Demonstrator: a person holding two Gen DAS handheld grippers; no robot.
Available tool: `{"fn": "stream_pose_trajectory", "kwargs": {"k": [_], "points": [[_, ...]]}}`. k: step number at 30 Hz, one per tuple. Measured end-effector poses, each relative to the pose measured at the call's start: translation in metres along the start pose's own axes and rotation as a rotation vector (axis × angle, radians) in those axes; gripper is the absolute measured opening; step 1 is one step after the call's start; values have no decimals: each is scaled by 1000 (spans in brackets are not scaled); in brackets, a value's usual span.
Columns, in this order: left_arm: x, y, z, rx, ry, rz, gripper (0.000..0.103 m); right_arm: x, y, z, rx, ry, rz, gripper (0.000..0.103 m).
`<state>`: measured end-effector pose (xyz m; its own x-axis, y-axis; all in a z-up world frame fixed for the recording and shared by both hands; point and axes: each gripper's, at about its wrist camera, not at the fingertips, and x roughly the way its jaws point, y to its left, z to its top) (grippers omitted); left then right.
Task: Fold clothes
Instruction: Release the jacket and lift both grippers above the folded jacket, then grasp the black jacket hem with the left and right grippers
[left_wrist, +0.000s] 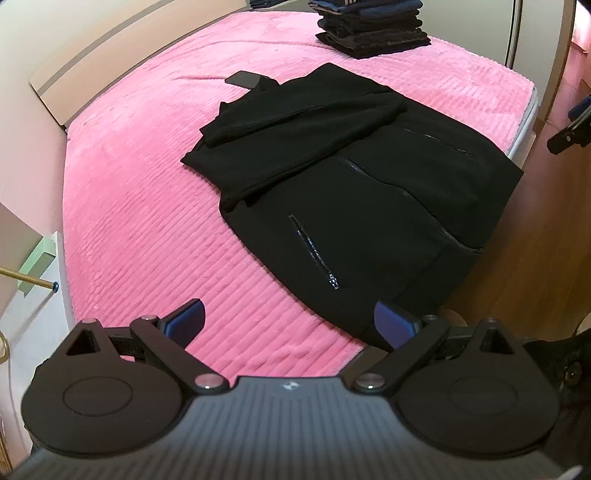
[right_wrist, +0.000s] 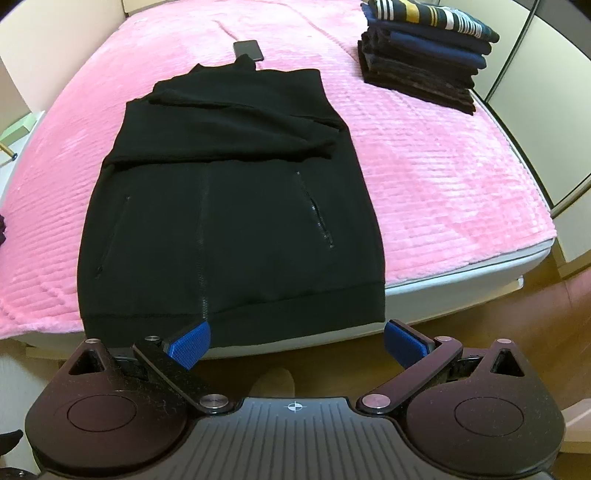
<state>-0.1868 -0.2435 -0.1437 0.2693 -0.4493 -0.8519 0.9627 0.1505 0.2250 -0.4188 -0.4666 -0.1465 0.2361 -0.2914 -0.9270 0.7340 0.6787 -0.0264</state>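
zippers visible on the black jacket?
3: a centre zipper running down to the hem, and one pocket zipper on each side of it. The folded sleeves may hide more of the jacket.

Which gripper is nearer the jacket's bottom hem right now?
Left. The left gripper hovers over the black jacket at its hem corner; the right gripper hangs back off the bed, just short of the hem.

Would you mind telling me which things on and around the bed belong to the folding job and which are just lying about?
Part of the job:
- black zip jacket, sleeves folded across it
- stack of folded clothes
- left gripper and right gripper, both open
- pink bedspread, the work surface

Just lying about:
- dark phone, beyond the jacket's collar
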Motion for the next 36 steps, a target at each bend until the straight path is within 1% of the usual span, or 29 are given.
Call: {"fn": "stream_pose_trajectory", "kwargs": {"k": [9, 11, 14, 16, 18, 22, 27, 28, 31, 32, 33, 34, 35, 36], "points": [[3, -5, -4, 10, 10, -7, 97, 1, 5, -4, -4, 15, 20, 102], [4, -8, -7, 24, 12, -8, 97, 0, 6, -4, -7, 7, 28, 102], [11, -19, -15, 95, 6, -10, 97, 1, 9, -7, -23, 3, 45, 102], [22, -29, -24, 159, -3, -14, 97, 3, 14, -9, -54, 11, 51, 102], [37, -45, -36, 261, -6, -21, 96, 10, 21, -15, -96, 15, 56, 102], [70, -83, -70, 554, -47, -36, 95, 29, 34, -29, -181, 19, 72, 102], [130, -122, -130, 893, -127, -20, 93, 85, 48, -46, -263, 9, 84, 102], [142, -127, -138, 938, -149, -9, 93, 93, 47, -48, -267, 9, 84, 102], [174, -139, -156, 1037, -212, 22, 91, 112, 43, -54, -266, 14, 82, 102], [182, -140, -157, 1054, -224, 26, 90, 118, 41, -56, -266, 16, 81, 102], [189, -141, -157, 1066, -233, 29, 86, 124, 40, -57, -266, 17, 81, 102], [196, -141, -156, 1077, -241, 31, 78, 127, 37, -59, -263, 26, 77, 102], [196, -139, -151, 1067, -246, 20, 73, 127, 35, -60, -256, 32, 74, 102], [195, -137, -145, 1049, -248, 3, 63, 125, 32, -61, -248, 33, 75, 102]]}}
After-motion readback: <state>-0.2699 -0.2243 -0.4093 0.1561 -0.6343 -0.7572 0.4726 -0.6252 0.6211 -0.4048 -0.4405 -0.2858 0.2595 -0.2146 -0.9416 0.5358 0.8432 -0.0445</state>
